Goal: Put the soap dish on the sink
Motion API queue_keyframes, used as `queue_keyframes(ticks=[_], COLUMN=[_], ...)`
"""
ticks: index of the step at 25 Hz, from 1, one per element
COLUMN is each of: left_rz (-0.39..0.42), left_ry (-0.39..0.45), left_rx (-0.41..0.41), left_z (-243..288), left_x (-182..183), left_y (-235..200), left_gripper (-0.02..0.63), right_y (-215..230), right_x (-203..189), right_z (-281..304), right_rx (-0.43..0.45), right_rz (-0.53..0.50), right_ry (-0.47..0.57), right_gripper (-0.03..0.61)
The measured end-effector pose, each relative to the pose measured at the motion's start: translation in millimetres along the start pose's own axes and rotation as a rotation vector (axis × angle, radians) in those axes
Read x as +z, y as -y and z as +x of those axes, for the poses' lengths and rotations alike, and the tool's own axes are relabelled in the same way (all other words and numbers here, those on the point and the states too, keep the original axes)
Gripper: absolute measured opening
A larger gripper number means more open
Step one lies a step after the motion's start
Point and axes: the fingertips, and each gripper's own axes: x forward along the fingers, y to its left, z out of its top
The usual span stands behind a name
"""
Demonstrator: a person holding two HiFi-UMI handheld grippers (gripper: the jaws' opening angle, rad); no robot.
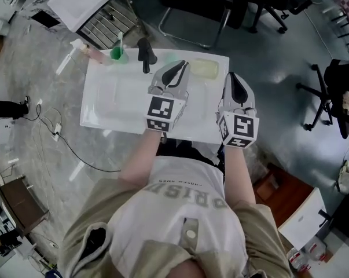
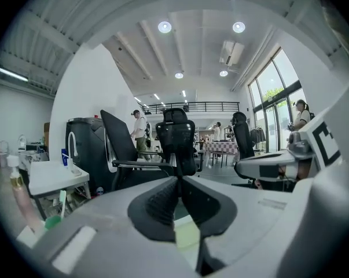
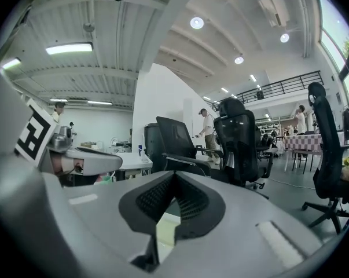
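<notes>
Both shut, empty tools, left gripper (image 1: 180, 66) and right gripper (image 1: 233, 77), should retreat without nudging the pale yellowish rectangular soap dish (image 1: 204, 68) just ahead.

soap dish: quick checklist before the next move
1. Soap dish on the sink, on its back ledge: ok.
2. Soap dish sitting flat and steady: cannot tell, too small in the head view.
3. Left gripper empty, jaws together: ok.
4. Right gripper empty, jaws together: ok.
5. Faucet and green cup upright: ok.
</notes>
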Motion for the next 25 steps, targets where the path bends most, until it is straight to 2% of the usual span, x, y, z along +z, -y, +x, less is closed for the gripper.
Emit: queue_keyframes(ticks=[3,8,19,25], left_rz=[0.013,0.039,0.106,0.071], left_ry=[0.037,0.100,0.252,0.327], left_rx=[0.027,0.057,0.053,0.065], left_z=[-14.5,-36.4,-80.9,-103.5], left_x=[10.5,29.3,64.9,86.5], left_y=[2.0,9.0,12.5,0.4], left_gripper=[0.008,0.008,0.008,0.008], right_y=[-6.3,-12.7,-29.3,-49.9], right_x=[9.4,26.7,59.6,78.8], right_z=[-12.1,-33.5,-73.2,-86.7], right_rx=[0.015,0.025,-0.037,-0.066], right_rz=[-0.013,-0.052,-0.086,-0.139], right_ry=[0.024,0.074,0.193,0.277], right_gripper=[0.006,0.006,0.005,0.005])
